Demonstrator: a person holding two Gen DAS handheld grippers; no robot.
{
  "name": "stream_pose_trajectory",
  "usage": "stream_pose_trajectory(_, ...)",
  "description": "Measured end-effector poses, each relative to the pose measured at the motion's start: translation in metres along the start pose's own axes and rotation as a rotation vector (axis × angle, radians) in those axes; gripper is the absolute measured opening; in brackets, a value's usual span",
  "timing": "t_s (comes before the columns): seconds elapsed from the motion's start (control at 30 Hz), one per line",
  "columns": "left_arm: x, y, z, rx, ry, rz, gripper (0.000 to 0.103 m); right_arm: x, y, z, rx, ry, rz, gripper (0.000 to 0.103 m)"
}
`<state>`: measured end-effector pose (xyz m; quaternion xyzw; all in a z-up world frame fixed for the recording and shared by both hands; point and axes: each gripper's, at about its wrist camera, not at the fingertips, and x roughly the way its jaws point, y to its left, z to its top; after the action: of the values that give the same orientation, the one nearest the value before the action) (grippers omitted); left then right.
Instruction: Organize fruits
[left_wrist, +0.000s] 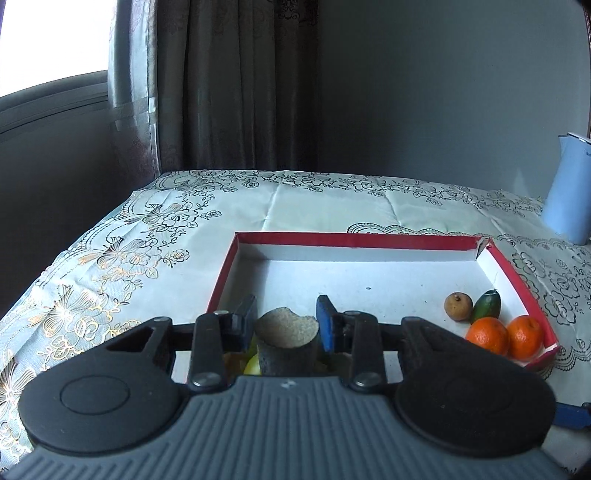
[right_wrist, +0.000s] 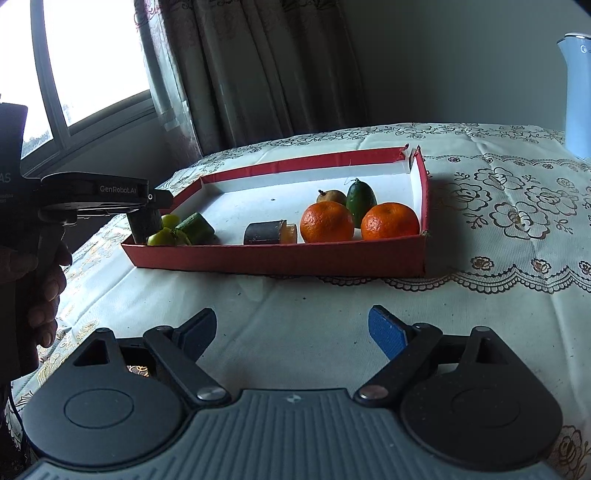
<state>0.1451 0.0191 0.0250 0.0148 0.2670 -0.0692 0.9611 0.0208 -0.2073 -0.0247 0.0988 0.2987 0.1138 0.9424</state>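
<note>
A red-rimmed white tray (left_wrist: 369, 242) (right_wrist: 295, 260) lies on the flowered tablecloth. My left gripper (left_wrist: 286, 325) (right_wrist: 147, 218) is shut on a dark cylindrical fruit piece (left_wrist: 287, 341) with a tan cut face, held upright over the tray's near left corner beside small yellow-green fruits (right_wrist: 162, 236) and a green piece (right_wrist: 195, 228). Two oranges (left_wrist: 487, 334) (right_wrist: 327, 221), a brown fruit (left_wrist: 458, 305) (right_wrist: 331, 196) and a green fruit (left_wrist: 487, 304) (right_wrist: 361, 197) sit at the tray's right end. A dark piece with an orange end (right_wrist: 269, 232) lies mid-front. My right gripper (right_wrist: 291, 332) is open and empty above the cloth in front of the tray.
A pale blue kettle (left_wrist: 570, 188) (right_wrist: 576, 92) stands at the table's back right. Curtains (left_wrist: 221, 85) and a window (right_wrist: 92, 55) are behind the table. The table's left edge (left_wrist: 74, 258) drops off near the tray.
</note>
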Motion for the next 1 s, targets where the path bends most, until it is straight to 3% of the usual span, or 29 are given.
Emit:
stream_pose_trajectory(0.3, 0.026, 0.000, 0.000, 0.007, 0.014, 0.038, 0.034, 0.000, -0.007, 0.001, 0.048, -0.014, 0.042, 0.094)
stream_pose_trajectory(0.37, 0.026, 0.000, -0.003, 0.002, -0.004, 0.075, 0.068, 0.000, -0.008, 0.002, 0.053, -0.016, 0.045, 0.095)
stream_pose_trajectory(0.63, -0.006, -0.004, -0.014, 0.022, -0.081, 0.100, 0.102, 0.001, -0.009, 0.002, 0.062, -0.018, 0.051, 0.095)
stream_pose_trajectory(0.8, -0.033, -0.011, -0.029, 0.030, -0.052, 0.074, 0.103, 0.001, -0.008, 0.002, 0.052, -0.015, 0.044, 0.095)
stream_pose_trajectory(1.0, -0.061, -0.027, -0.048, 0.065, -0.048, 0.125, 0.103, 0.001, -0.002, 0.001, 0.028, -0.009, 0.007, 0.094)
